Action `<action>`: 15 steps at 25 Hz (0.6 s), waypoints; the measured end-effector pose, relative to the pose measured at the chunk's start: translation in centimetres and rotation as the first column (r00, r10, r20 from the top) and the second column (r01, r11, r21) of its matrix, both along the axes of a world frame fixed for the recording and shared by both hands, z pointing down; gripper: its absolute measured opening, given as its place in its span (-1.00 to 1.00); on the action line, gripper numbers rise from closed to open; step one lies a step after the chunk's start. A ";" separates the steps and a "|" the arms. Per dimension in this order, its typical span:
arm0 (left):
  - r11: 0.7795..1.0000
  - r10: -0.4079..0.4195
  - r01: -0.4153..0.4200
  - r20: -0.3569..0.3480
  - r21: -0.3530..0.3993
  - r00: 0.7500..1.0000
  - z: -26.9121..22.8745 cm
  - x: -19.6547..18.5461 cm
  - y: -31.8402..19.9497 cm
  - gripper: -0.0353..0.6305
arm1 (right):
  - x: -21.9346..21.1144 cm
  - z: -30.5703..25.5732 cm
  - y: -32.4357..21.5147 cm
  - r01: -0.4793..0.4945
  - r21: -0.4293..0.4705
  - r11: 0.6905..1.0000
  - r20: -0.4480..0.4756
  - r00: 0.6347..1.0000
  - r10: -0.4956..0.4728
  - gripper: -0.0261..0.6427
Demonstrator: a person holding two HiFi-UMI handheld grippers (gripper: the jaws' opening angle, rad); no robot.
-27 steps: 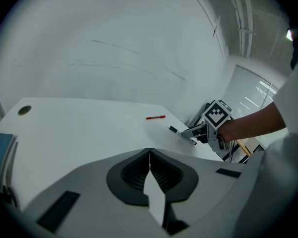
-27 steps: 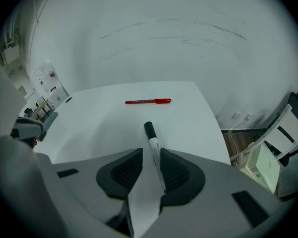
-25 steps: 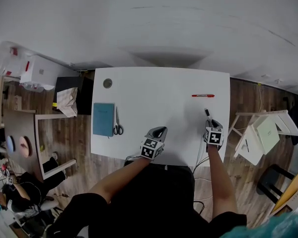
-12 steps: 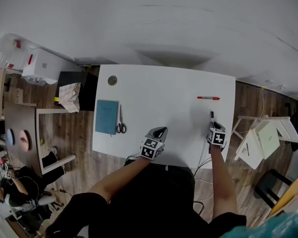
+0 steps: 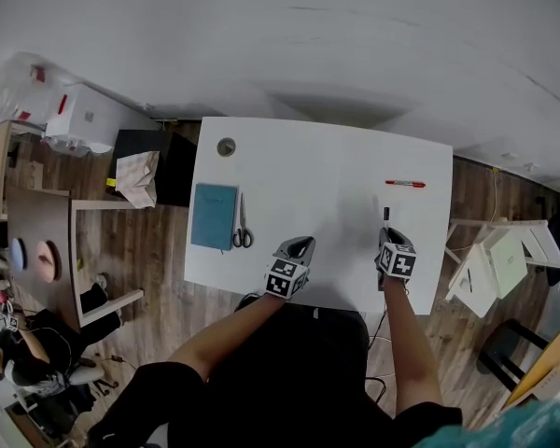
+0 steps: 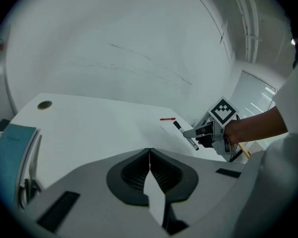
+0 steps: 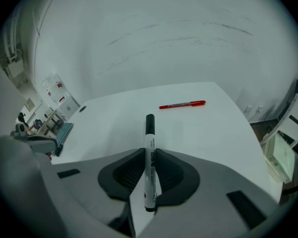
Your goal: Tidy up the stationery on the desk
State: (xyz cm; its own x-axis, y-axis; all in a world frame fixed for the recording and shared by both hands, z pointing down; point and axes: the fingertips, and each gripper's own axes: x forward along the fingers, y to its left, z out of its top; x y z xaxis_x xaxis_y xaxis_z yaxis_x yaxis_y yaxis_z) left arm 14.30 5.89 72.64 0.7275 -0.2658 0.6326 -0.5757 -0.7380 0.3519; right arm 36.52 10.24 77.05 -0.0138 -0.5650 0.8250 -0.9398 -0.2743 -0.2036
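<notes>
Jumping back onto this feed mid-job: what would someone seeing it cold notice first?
The right gripper clamps a white marker with a black cap, pointing out over the near right part of the white desk. Beyond it a red pen lies alone near the desk's far right edge. On the left, a blue notebook and scissors lie side by side, and the left gripper is shut and empty.

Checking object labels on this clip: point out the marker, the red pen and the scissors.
marker (image 7: 149, 167), right gripper view, middle of its white barrel
red pen (image 5: 405, 184), head view, middle of its barrel
scissors (image 5: 242, 218), head view, on the blades
</notes>
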 end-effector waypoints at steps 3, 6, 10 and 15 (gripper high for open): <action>1.000 -0.019 0.019 -0.008 0.002 1.000 -0.4 -2.6 -0.9 -0.85 | -4.9 0.2 -0.8 -0.011 0.000 1.000 0.052 0.999 0.011 -0.68; 0.999 -0.030 0.030 -0.013 0.012 0.999 -0.9 -5.6 -2.1 -0.85 | -10.5 0.4 -1.7 -0.002 -0.005 1.000 0.097 0.995 0.002 -0.68; 0.998 -0.053 0.053 -0.012 0.012 0.999 -0.8 -10.0 -3.5 -0.85 | -17.5 0.3 -3.6 0.045 -0.002 0.999 0.122 0.992 -0.044 -0.68; 0.996 -0.085 0.085 -0.016 0.005 0.996 -0.6 -15.3 -5.0 -0.85 | -24.3 0.0 -6.1 0.076 0.001 0.997 0.122 0.990 -0.076 -0.68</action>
